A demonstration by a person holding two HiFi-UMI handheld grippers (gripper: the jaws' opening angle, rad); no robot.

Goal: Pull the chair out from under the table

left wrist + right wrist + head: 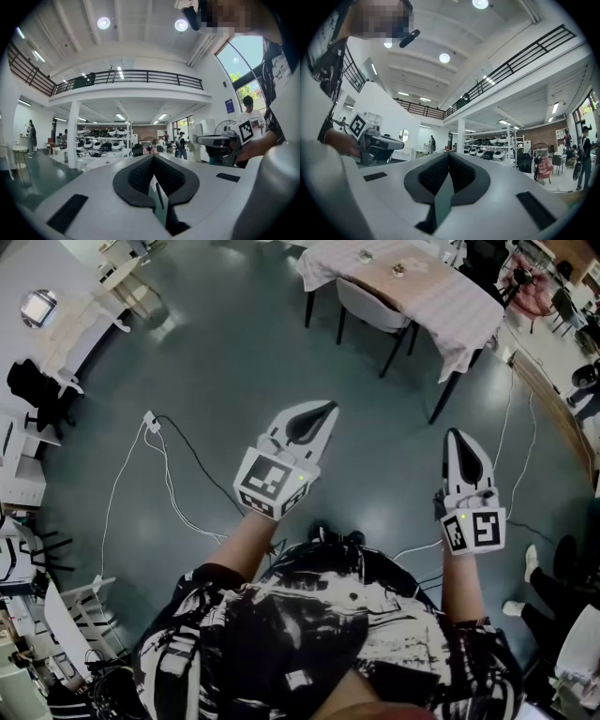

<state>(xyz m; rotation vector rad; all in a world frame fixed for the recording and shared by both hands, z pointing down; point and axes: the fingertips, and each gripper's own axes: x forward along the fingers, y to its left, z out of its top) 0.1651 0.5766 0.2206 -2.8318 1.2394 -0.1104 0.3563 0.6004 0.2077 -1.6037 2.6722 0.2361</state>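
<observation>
The grey chair [368, 304] stands tucked under the table [427, 287], which has a pale cloth and sits at the top right of the head view. Both grippers are held out level over the dark floor, well short of the chair. My left gripper [323, 410] is shut with nothing in it, and its dark pads [140, 176] meet at the tip. My right gripper [457, 435] is likewise shut and empty, with its pads [461, 173] together. In each gripper view the other gripper shows to the side, and the table and chair are hard to make out.
White cables [169, 486] and a power strip [150, 420] lie on the floor to the left. A black office chair [36, 390] stands at the far left. A person's shoes [531, 563] show at the right edge. Shelves and people fill the hall beyond.
</observation>
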